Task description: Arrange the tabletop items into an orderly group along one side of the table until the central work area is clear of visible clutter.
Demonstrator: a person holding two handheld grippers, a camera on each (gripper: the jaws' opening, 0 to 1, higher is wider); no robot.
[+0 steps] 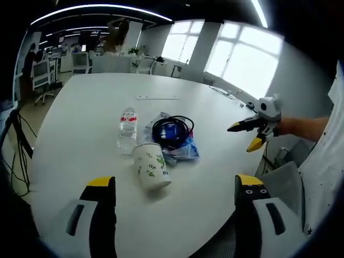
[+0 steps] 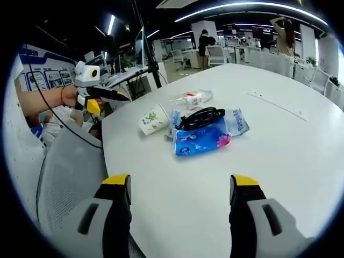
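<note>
Paper cup (image 1: 151, 165) on side, mouth hidden; bottle (image 1: 127, 129) lying beside; both claws (image 1: 174, 189) (image 2: 180, 188) released, holding nothing.

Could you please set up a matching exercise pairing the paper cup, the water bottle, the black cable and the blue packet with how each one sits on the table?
Things:
1. paper cup
2. water bottle
3. black cable
4. blue packet

States:
A. coiled on top of the packets
B. clear, red label, lying down
C. tipped on its side, leaf print
D. flat under the cable

Pairs: 1-C, 2-B, 3-A, 4-D
</note>
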